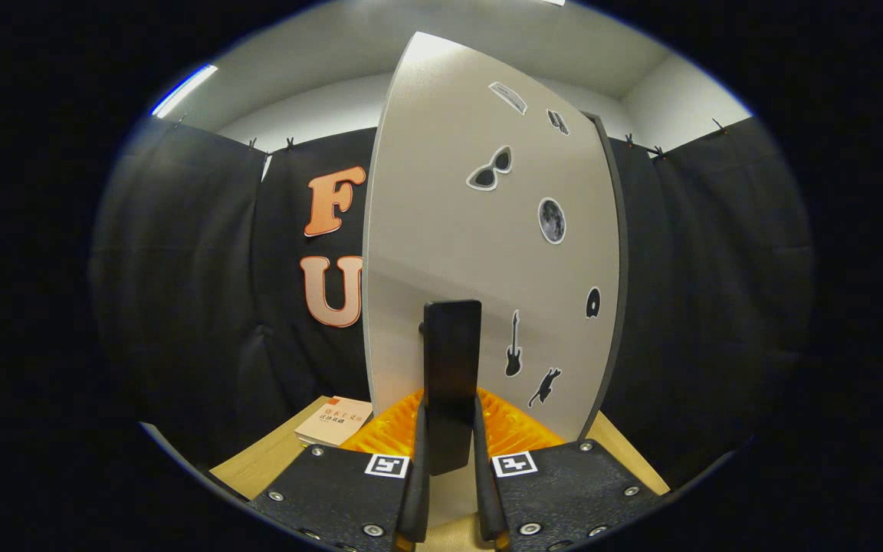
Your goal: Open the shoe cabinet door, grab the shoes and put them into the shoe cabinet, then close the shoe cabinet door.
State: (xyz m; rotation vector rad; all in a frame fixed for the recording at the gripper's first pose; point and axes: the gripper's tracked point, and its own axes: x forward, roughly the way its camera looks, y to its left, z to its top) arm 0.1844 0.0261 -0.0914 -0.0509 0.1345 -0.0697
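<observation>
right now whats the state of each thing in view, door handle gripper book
cabinet door: stands upright just ahead of the fingers, its sticker-covered face toward the camera; open or shut cannot be told
door handle: upright dark bar, sitting between the fingers
gripper: fingers close on either side of the handle, appears shut on it
book: lying flat and closed on the wooden surface beside the door
</observation>
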